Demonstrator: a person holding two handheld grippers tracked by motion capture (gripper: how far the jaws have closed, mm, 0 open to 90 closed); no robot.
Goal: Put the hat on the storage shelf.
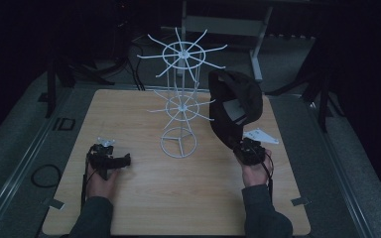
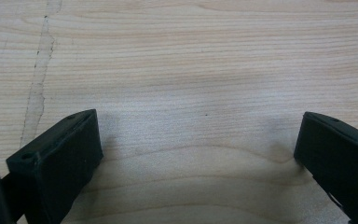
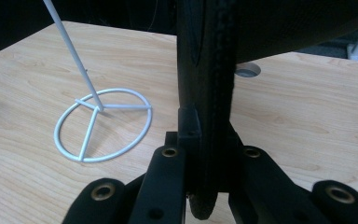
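Note:
A black cap [image 1: 234, 104] hangs in the air to the right of a white wire rack [image 1: 181, 99], close to its prongs. My right gripper [image 1: 242, 145] is shut on the cap's brim from below, and the brim [image 3: 208, 93] runs up between its jaws. The rack's ring base [image 3: 103, 124] rests on the wooden table [image 1: 144, 193], and its pole rises out of the frame. My left gripper [image 1: 125, 159] rests low over the table at the left, open, with bare wood between its jaws [image 2: 200, 140].
The rack stands at mid table and carries two tiers of thin radial prongs [image 1: 183, 52]. Dark stands and cables sit beyond the far edge. A grey metal frame [image 1: 228, 25] stands behind the table.

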